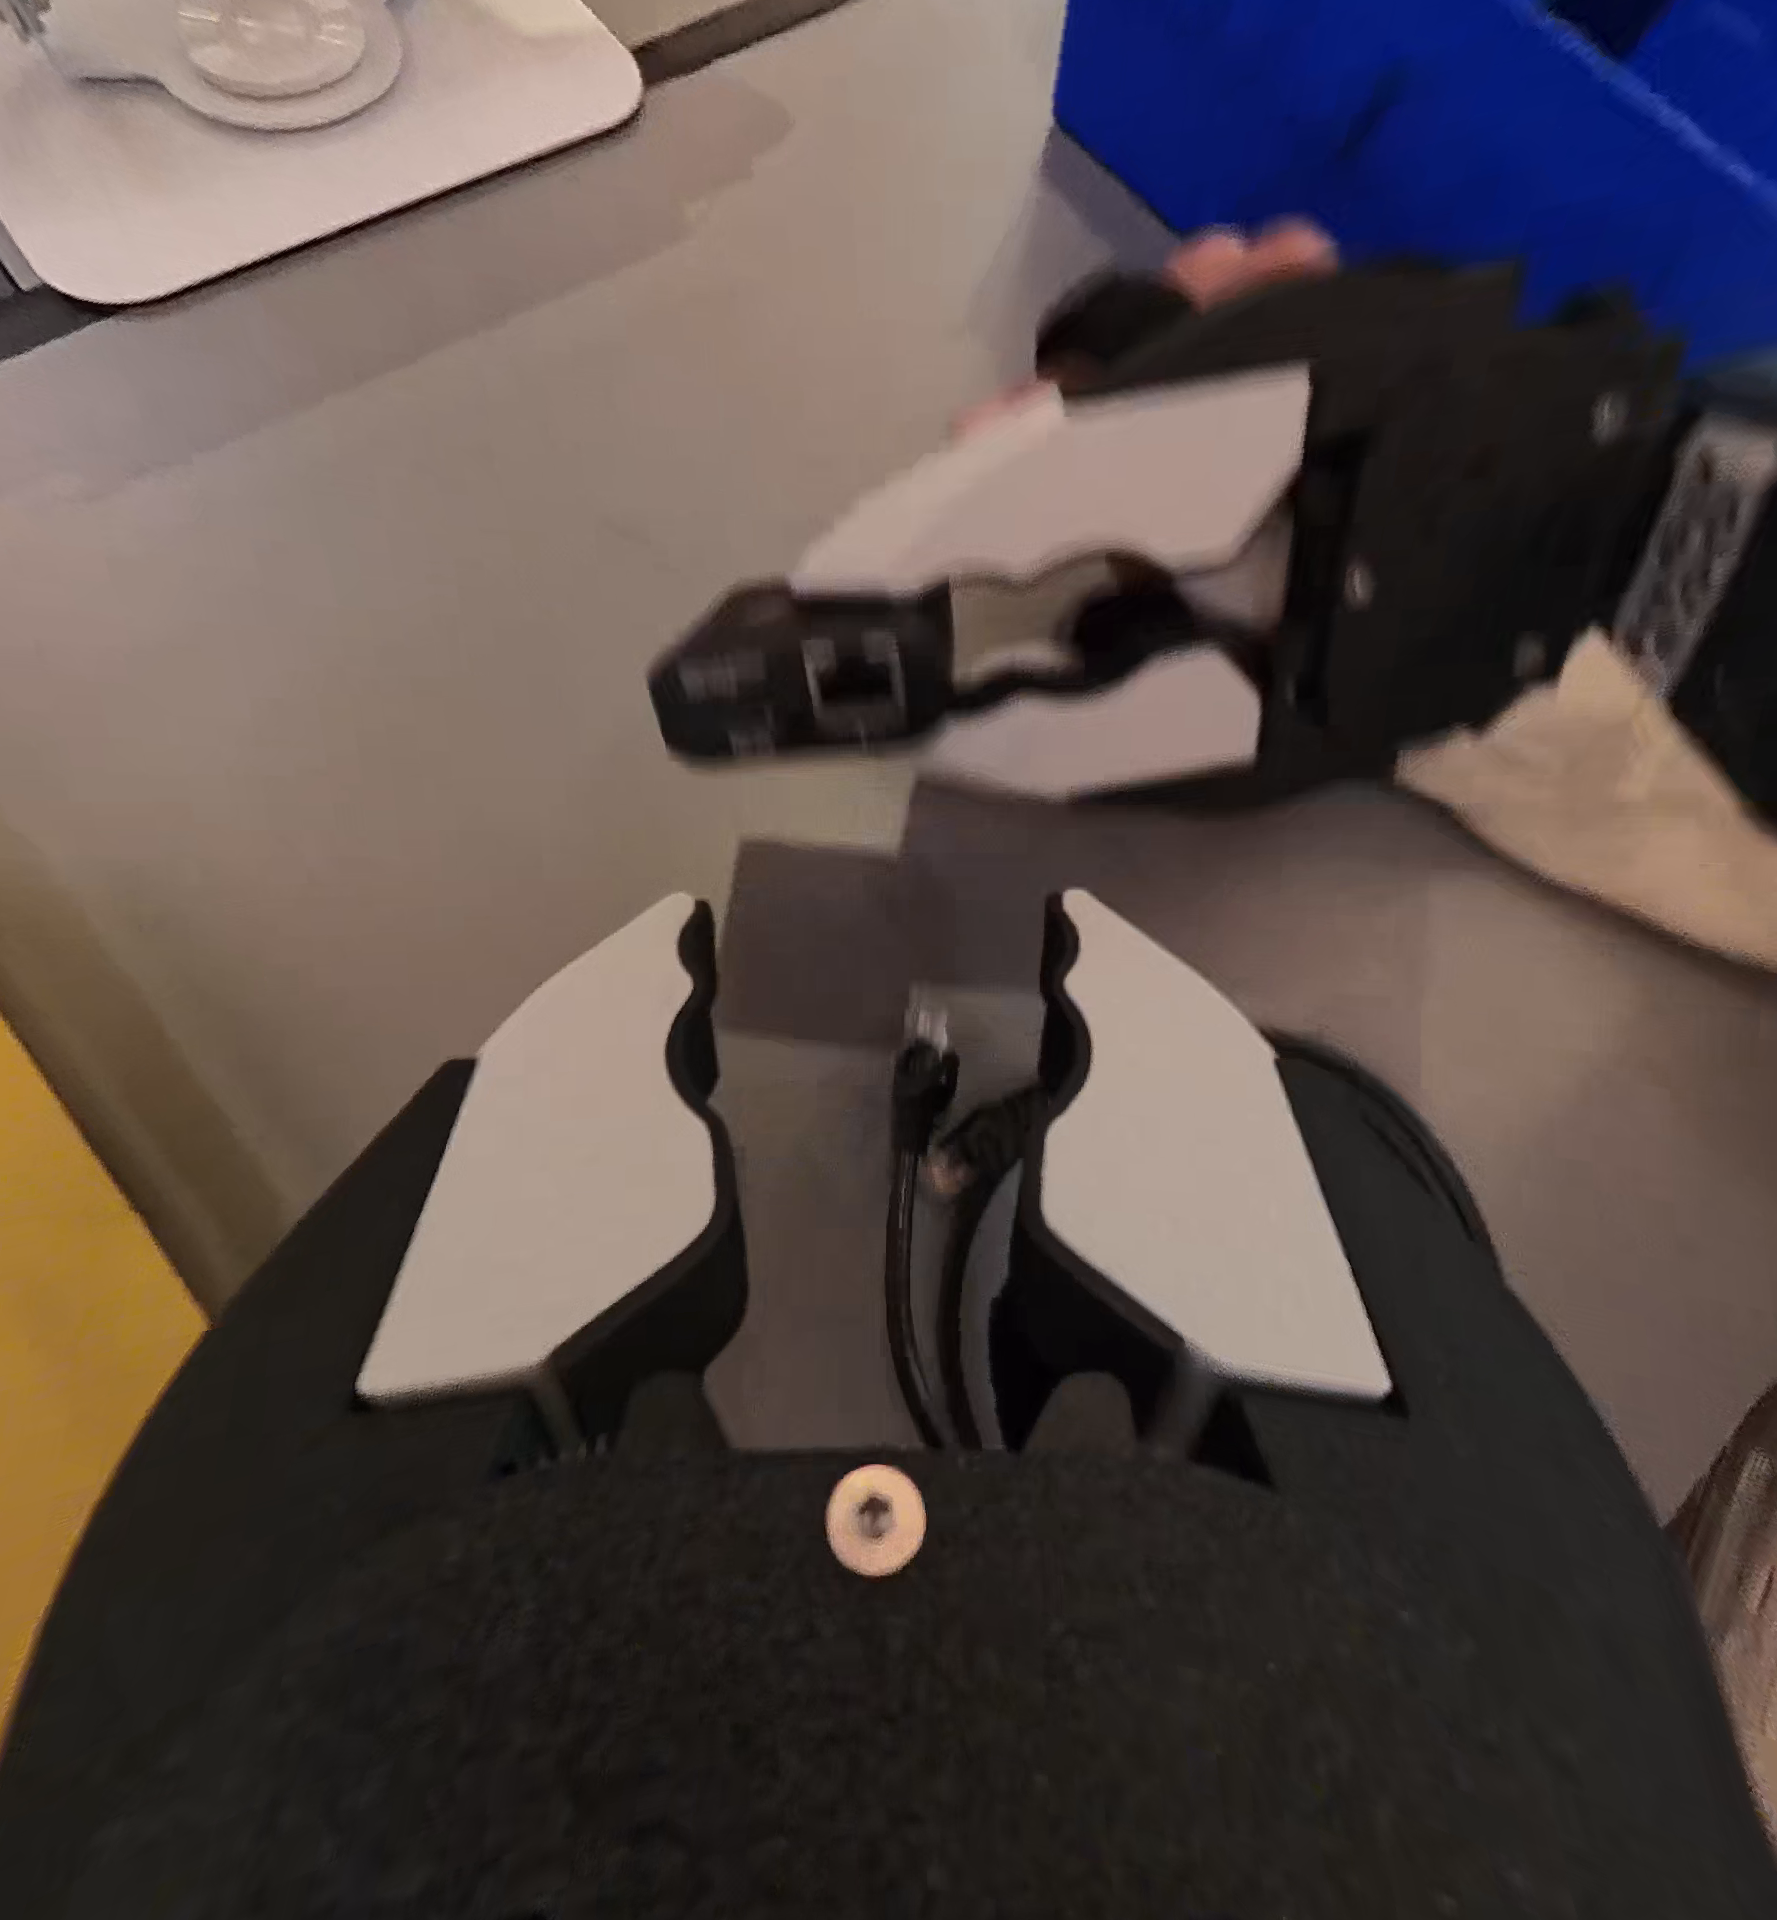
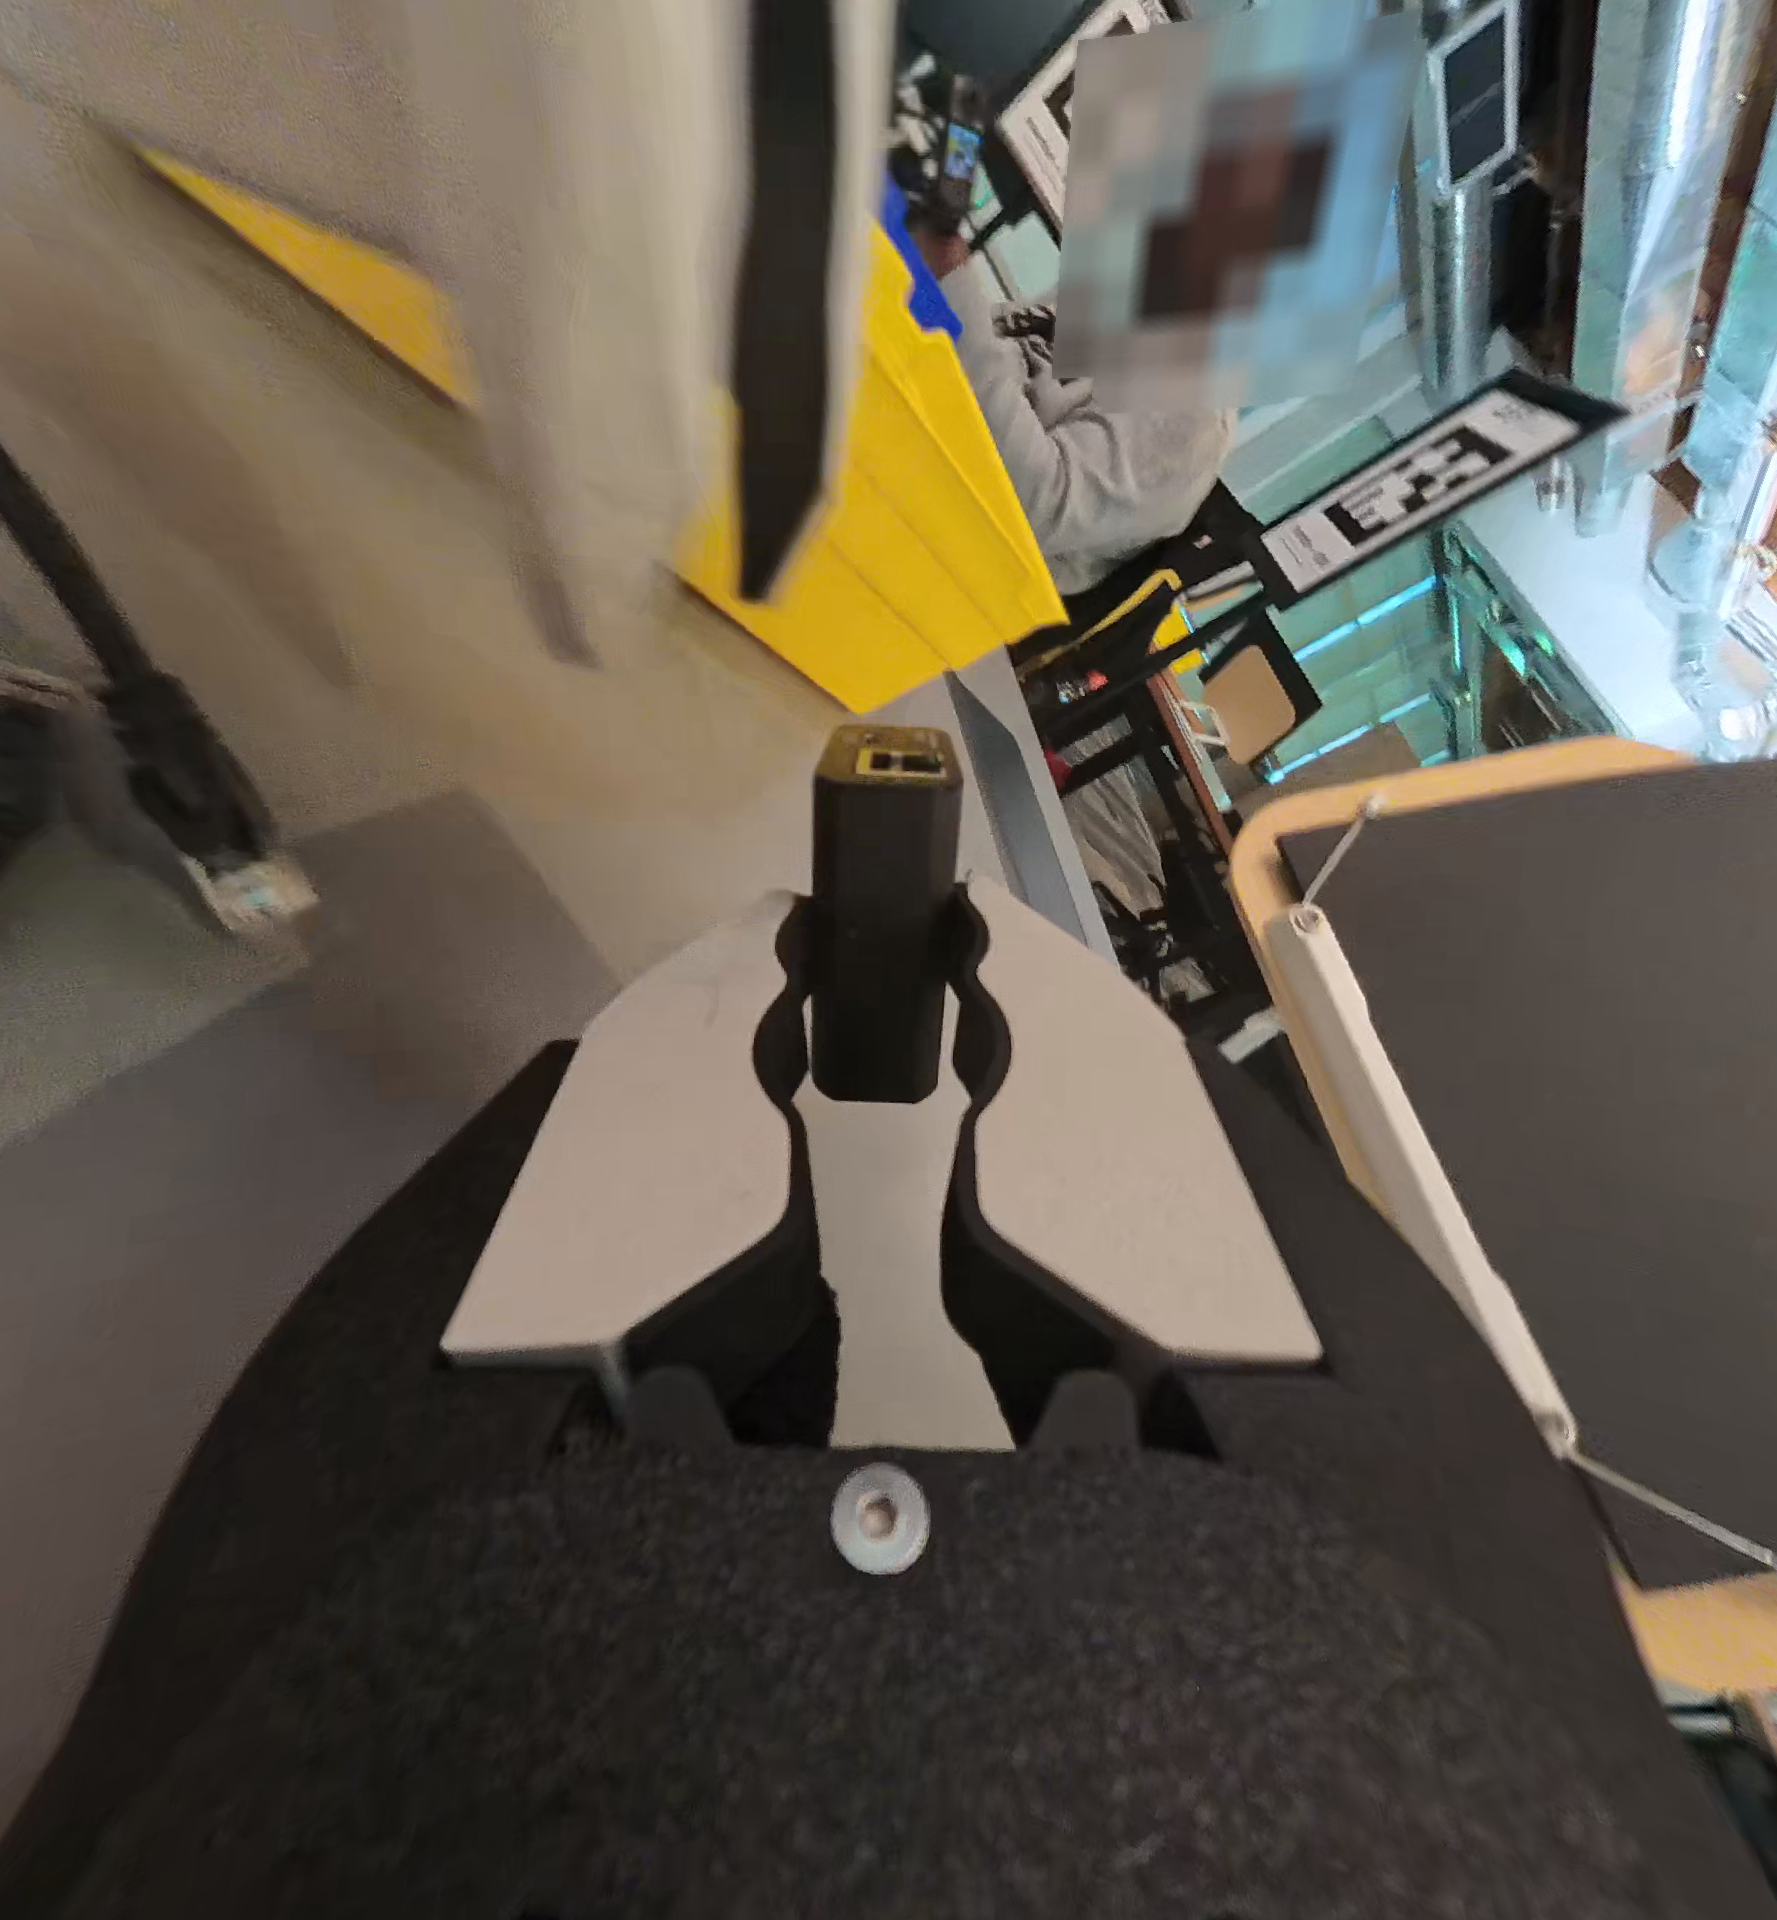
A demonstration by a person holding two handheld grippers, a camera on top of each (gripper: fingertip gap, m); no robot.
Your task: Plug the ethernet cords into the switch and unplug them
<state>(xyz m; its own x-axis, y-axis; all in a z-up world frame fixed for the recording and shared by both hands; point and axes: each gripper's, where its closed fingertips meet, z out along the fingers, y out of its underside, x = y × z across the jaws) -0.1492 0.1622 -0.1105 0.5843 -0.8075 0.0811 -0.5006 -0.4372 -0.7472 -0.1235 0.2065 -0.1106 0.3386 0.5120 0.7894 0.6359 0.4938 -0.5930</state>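
Note:
In the right wrist view my right gripper (image 2: 879,899) is shut on a small black switch (image 2: 876,966), its port end (image 2: 889,766) pointing away from me. The same gripper (image 1: 863,665) and switch (image 1: 790,681) show blurred at the upper right of the left wrist view, held above the grey table (image 1: 396,623). My left gripper (image 1: 879,914) is open and empty. Two black ethernet cord plugs (image 1: 928,1049) lie on the table between and below its fingers, near the right finger (image 1: 1175,1143). One plug (image 2: 245,888) also shows at the left of the right wrist view.
A white tray (image 1: 364,177) with glassware sits at the far left of the table. A blue bin (image 1: 1435,156) is at the back right, a yellow bin (image 2: 905,499) beyond the table. A black chair with a wooden rim (image 2: 1590,1143) stands at the right. A person in grey (image 2: 1081,457) sits far off. Spacing between my two grippers at the tips: around 5 cm. My left gripper's tips are some 8 cm from the plug (image 2: 245,888). It turns up in the left wrist view (image 1: 934,1044) as well.

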